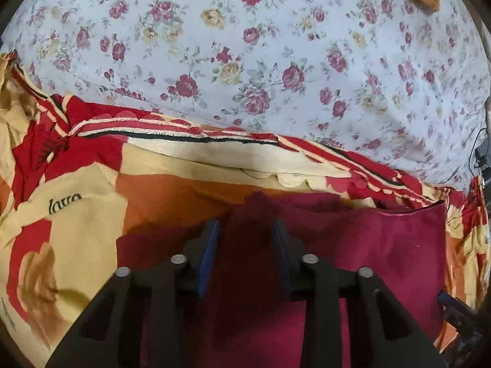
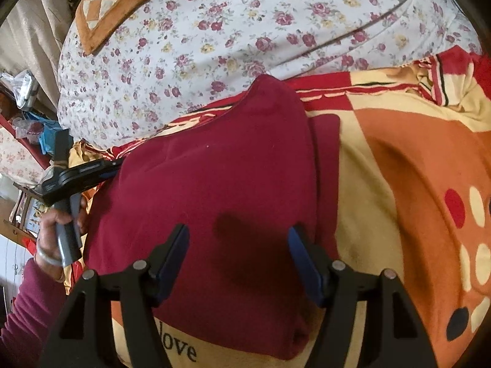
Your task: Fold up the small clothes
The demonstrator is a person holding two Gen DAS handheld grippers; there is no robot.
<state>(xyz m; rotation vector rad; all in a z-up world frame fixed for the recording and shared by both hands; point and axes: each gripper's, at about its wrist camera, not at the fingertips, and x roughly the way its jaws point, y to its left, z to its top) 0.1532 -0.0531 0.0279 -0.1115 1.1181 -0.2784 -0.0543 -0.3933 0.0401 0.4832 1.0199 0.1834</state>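
Maroon garment [image 2: 214,184] edge beside floral sheet [image 1: 245,46], bare beyond.

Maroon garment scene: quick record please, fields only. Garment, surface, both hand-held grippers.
garment: maroon garment, lying flat, a second layer showing along its right edge
surface: red, orange and cream blanket; floral sheet beyond it
left hand-held gripper: jaws apart over the garment, no grip seen
right hand-held gripper: jaws open above the garment, nothing pinched

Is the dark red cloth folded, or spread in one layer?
Folded at least once: in the right wrist view the dark red cloth has a top layer, and a second layer shows beyond its right edge.
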